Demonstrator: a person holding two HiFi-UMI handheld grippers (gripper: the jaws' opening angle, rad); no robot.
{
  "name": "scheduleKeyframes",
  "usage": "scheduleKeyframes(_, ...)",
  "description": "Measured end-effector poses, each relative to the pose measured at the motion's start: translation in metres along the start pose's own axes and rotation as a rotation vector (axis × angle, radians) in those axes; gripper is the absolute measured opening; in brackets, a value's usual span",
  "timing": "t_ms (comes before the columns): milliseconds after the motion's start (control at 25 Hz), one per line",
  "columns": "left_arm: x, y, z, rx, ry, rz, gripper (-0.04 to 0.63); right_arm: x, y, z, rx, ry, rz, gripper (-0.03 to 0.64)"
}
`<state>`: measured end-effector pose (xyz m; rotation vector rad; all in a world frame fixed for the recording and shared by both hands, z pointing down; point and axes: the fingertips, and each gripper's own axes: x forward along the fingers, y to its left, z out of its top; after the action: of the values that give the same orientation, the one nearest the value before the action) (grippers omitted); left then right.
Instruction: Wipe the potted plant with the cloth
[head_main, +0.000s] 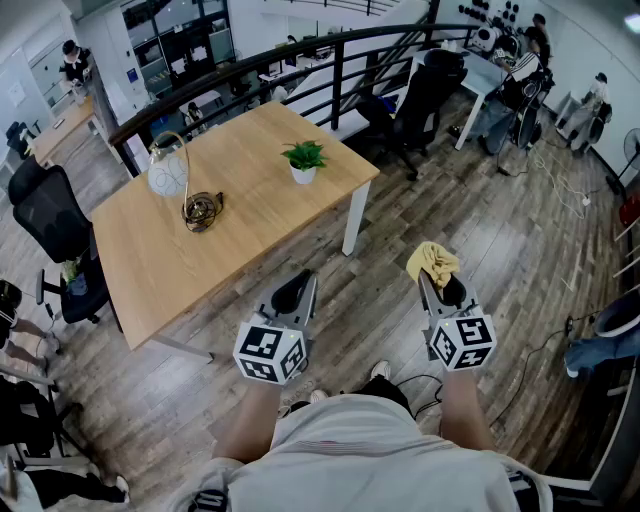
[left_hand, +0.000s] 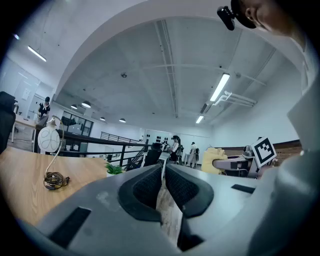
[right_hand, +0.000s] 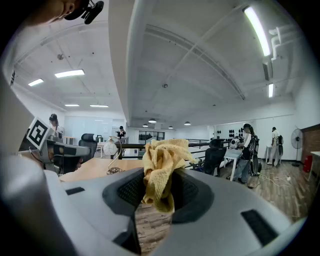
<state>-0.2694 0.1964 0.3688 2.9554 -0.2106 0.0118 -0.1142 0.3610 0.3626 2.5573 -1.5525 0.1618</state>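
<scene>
In the head view, the potted plant (head_main: 304, 160) is seen standing on the wooden table (head_main: 150, 260), well apart from both grippers. A white lamp (head_main: 168, 171) and a coil of cable (head_main: 203, 210) are seen on the table too. The left gripper (head_main: 293, 290) and the right gripper (head_main: 445, 288) are held over the floor. A yellow cloth (head_main: 432, 262) is seen at the right gripper's tip. In the left gripper view, the jaws are seen almost together, with only a thin gap and nothing in it. In the right gripper view, the cloth is pinched between the jaws and bunched up above them.
</scene>
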Motion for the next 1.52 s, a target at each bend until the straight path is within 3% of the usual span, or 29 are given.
scheduleKeyframes(680, -0.004, 0.002, 0.006, 0.0, -0.013, -0.005, 0.034, 0.004, 0.012, 0.01, -0.047, -0.005, 0.023, 0.181)
scheduleKeyframes(960, 0.002, -0.001, -0.008, -0.017, 0.013, -0.019, 0.034, 0.003, 0.018, 0.01, -0.073, -0.031, 0.072, 0.185)
scheduleKeyframes(1240, 0.02, 0.021, -0.013, -0.054, 0.025, 0.055, 0.034, 0.04, 0.0, 0.008, -0.045, -0.012, 0.127, 0.186)
scheduleKeyframes(1520, 0.076, 0.055, -0.011, -0.052, 0.025, 0.171, 0.034, 0.114, -0.04, 0.003, -0.016, 0.008, 0.227, 0.186)
